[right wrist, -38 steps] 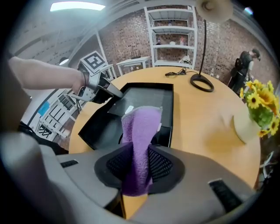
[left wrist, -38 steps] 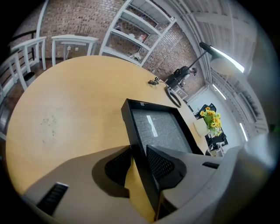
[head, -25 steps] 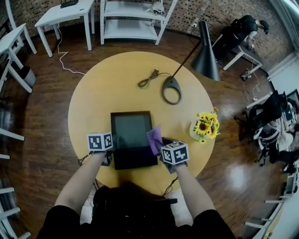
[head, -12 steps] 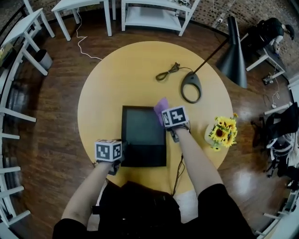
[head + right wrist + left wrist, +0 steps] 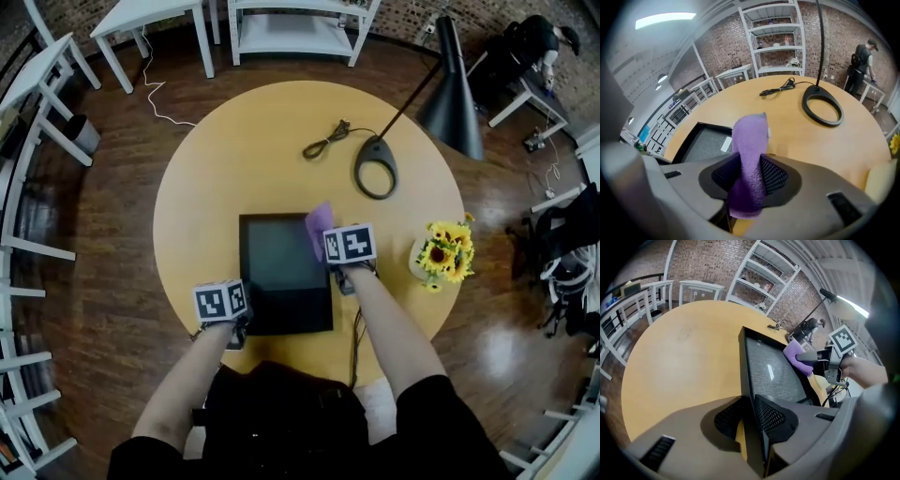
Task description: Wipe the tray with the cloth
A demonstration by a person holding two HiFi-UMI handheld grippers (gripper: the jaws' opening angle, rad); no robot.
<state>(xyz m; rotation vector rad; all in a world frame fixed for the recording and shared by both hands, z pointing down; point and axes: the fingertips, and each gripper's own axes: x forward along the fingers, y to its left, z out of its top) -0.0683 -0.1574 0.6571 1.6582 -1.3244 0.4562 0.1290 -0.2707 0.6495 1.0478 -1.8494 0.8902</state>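
- Left gripper (image 5: 749,414): its fingers have just been closing and now clamp the black tray (image 5: 281,272) by its lower-left rim, steadying it on the table (image 5: 244,150).
- Right gripper (image 5: 749,174): its fingers have just been opening slightly but still pinch the purple cloth (image 5: 750,140), which has moved up to the tray's upper-right edge, so wiping seems under way.
- Only the 2 gripper views show these grips; in the head view the marker cubes hide them.
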